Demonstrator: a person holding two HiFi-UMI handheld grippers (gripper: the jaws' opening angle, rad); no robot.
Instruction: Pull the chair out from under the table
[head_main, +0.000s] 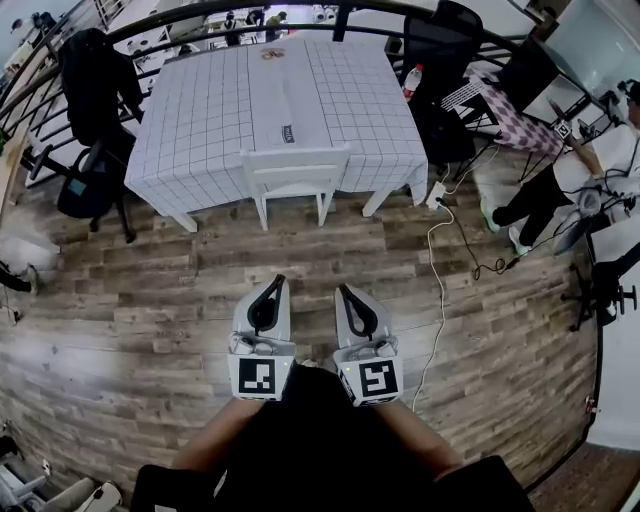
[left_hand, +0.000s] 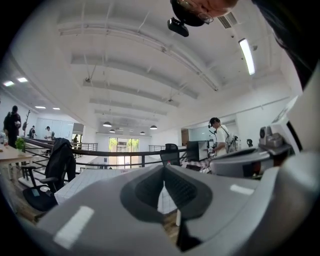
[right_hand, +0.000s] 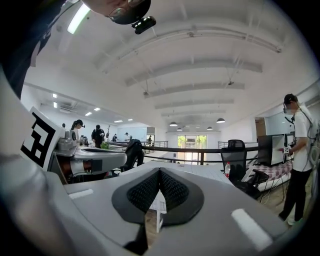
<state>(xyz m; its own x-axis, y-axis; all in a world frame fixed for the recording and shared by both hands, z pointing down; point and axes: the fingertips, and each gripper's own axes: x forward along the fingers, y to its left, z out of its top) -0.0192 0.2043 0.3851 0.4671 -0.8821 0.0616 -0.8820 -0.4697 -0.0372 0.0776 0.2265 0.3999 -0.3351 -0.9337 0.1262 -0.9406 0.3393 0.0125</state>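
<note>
A white chair (head_main: 297, 172) stands tucked under the near edge of a table with a white grid-patterned cloth (head_main: 205, 110); only its backrest and front legs show. My left gripper (head_main: 276, 281) and right gripper (head_main: 343, 291) float side by side over the wooden floor, well short of the chair, both shut and empty. In the left gripper view the chair (left_hand: 166, 199) shows as a white sliver behind the closed left gripper (left_hand: 163, 176). Through the closed right gripper (right_hand: 160, 178), the right gripper view gives a glimpse of the chair (right_hand: 157, 206).
A black office chair with a jacket (head_main: 92, 105) stands left of the table, another black chair (head_main: 440, 60) at its right. A white cable (head_main: 437, 275) and power strip (head_main: 437, 193) lie on the floor. A railing (head_main: 300, 22) runs behind. A person (head_main: 585, 170) stands at right.
</note>
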